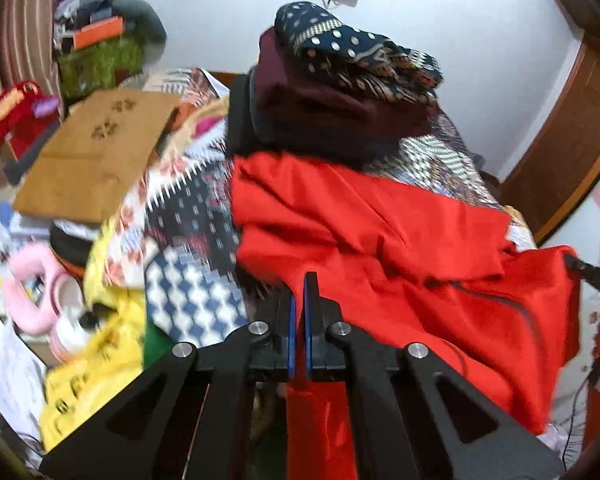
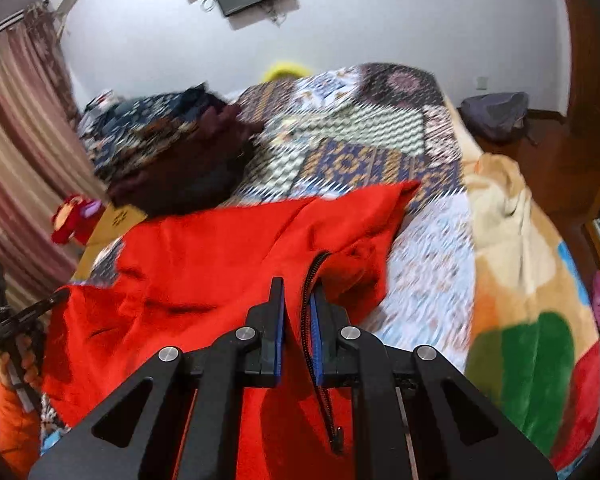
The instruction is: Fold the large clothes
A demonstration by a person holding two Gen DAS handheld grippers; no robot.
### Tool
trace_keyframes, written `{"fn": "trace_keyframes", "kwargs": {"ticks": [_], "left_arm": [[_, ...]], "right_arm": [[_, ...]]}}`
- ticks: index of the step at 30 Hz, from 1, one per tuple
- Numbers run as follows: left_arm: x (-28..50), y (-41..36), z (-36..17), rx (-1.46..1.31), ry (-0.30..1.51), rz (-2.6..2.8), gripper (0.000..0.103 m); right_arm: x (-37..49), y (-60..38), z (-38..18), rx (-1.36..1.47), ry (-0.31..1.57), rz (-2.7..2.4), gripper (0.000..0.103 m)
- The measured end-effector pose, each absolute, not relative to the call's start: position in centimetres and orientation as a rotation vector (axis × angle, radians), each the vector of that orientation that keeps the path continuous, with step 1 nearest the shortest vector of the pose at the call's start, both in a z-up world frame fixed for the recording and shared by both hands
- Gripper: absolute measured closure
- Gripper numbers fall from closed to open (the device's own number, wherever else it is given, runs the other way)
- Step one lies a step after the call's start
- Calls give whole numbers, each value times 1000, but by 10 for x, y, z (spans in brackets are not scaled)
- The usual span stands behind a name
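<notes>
A bright red zippered garment (image 1: 400,240) (image 2: 220,248) lies crumpled across the patterned bedcover (image 2: 360,140). My left gripper (image 1: 303,280) is shut, its blue pads almost touching, and red cloth hangs from beneath it. In the right wrist view that left gripper (image 2: 24,316) sits at the garment's left corner. My right gripper (image 2: 298,292) is shut on the garment's edge, with the black zipper (image 2: 309,280) running between the pads. In the left wrist view the right gripper (image 1: 596,276) holds the far right corner. The cloth is stretched between the two grippers.
A stack of folded clothes (image 1: 332,92), maroon under dark blue patterned, sits on the bed behind the garment. A brown paper bag (image 1: 96,152), yellow cloth (image 1: 100,360) and a red plush toy (image 1: 16,116) crowd the left. A colourful blanket (image 2: 532,280) covers the bed's right side.
</notes>
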State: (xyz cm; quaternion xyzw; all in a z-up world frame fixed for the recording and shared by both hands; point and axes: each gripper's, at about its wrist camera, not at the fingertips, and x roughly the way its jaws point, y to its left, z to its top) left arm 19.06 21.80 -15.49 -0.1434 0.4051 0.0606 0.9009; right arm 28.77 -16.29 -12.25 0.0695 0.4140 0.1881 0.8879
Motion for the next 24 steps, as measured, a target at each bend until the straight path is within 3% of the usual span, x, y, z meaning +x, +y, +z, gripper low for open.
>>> {"fn": "trace_keyframes", "kwargs": {"ticks": [10,14,18,21,23,24], "left_arm": [[246,258,-243,-319,1017,357,100],[237,262,-255,-323,1041,360,100],[222,267,-245,-349,1053,317,98],[207,273,-238,-401,1053,277,87],[196,273,-236,-437,1048,255,71],[190,272,-236,-452,1046,245,68]], "right_arm": [[317,-179,-178,111,979,258,90],[310,-184,-167,86,996,257,78],[298,-194,-157,112,1019,270,72],[288,-198,-153,134,1022,291,64],[277,-202,-153,143,1032,299,60],[273,-203,-154,144,1037,303,60]]}}
